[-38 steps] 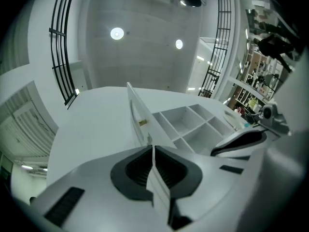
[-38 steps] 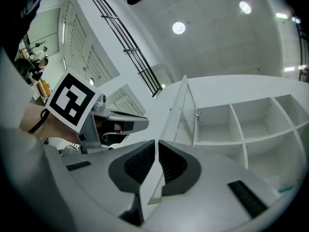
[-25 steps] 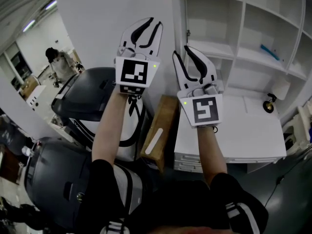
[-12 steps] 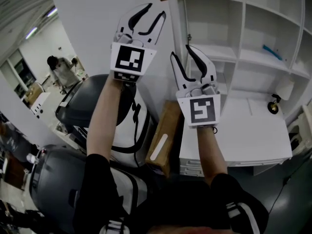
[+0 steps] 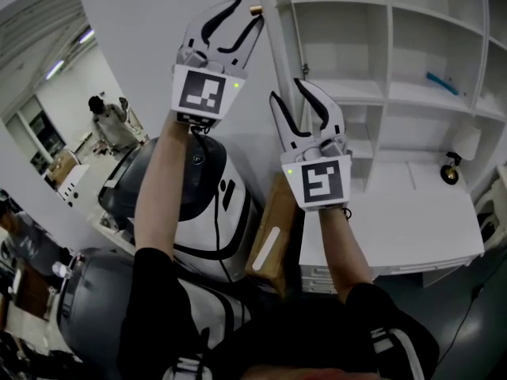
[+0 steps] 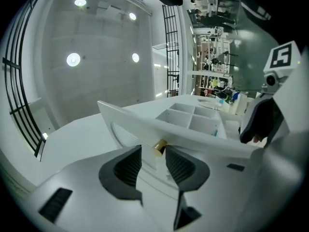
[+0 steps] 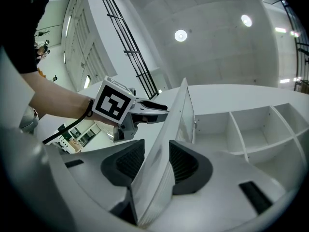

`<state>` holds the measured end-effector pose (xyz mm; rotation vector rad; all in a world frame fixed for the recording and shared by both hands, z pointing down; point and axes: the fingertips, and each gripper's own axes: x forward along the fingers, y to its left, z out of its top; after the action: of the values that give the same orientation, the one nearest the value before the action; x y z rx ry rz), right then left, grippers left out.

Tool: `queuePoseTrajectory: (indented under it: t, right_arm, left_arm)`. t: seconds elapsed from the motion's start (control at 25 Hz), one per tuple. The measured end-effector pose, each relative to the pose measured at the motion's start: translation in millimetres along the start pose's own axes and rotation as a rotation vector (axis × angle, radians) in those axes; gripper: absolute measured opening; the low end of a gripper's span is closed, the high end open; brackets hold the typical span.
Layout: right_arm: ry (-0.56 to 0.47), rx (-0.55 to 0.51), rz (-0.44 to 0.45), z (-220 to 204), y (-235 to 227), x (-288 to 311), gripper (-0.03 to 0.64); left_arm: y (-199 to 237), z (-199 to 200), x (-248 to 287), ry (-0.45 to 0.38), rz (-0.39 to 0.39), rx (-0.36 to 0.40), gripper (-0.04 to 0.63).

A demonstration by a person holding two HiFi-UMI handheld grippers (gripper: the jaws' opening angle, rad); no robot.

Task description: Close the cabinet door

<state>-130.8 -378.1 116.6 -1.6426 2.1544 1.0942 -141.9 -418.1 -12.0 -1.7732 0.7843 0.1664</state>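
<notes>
Both sets of jaws are opening: left gripper (image 5: 244,14) around the small brass knob (image 6: 159,148), right gripper (image 5: 286,89) astride the white cabinet door (image 7: 178,120) edge.

Head view's looking at the cabinet door (image 5: 150,70) from well back. Left gripper view's hovering right at the door's brass knob (image 6: 160,148), and right gripper view's peering along the door's edge, super close. I'm seeing that door in all three.
</notes>
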Motion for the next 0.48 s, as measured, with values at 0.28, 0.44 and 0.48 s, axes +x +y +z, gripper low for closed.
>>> queuePoseTrajectory:
  t: [0.28, 0.44, 0.48]
  right_arm:
    - [0.006, -0.006, -0.009, -4.7, -2.5, -1.6, 0.156]
    - [0.007, -0.017, -0.007, -5.1, -1.2, -1.5, 0.156]
    - [0.009, -0.019, -0.009, -5.5, -1.7, -1.7, 0.156]
  left_arm:
    - [-4.1, 4.9, 5.9, -0.045, -0.052, -0.002, 0.149]
    - [-7.8, 5.4, 6.7, -0.05, -0.066, 0.009, 0.12]
    - [-9.2, 6.0, 7.4, -0.053, -0.068, 0.014, 0.109]
